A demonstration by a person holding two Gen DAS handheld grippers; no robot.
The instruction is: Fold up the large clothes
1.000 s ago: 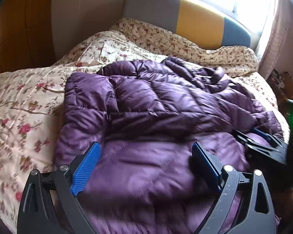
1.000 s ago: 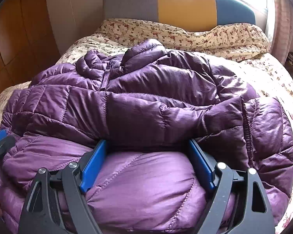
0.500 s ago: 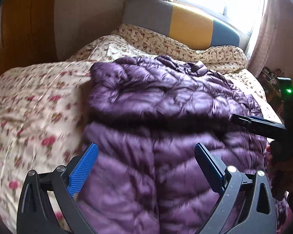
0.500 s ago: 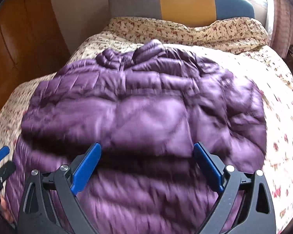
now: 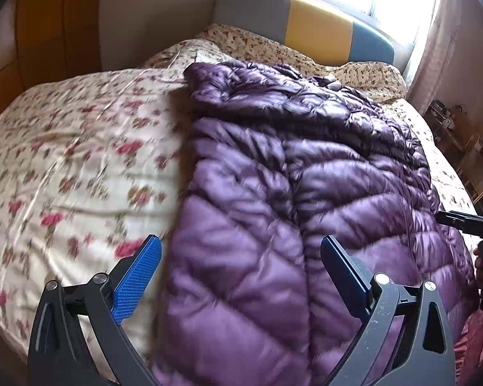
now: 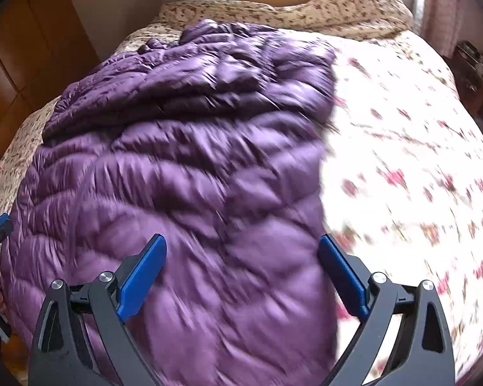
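My left gripper (image 5: 241, 263) was spread wide with nothing between its fingers, hovering above the near hem of the purple down jacket (image 5: 306, 193). My right gripper (image 6: 241, 263) was equally wide and empty over the same hem. The jacket lay lengthwise on the floral quilt (image 5: 80, 160), collar toward the headboard (image 5: 306, 29).

Bedspread (image 6: 402, 148) blurred; jacket (image 6: 193, 177) hem cropped

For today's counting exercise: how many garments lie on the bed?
1: a purple puffer jacket spread down the floral quilt, collar toward the headboard. Anything beneath it is hidden.
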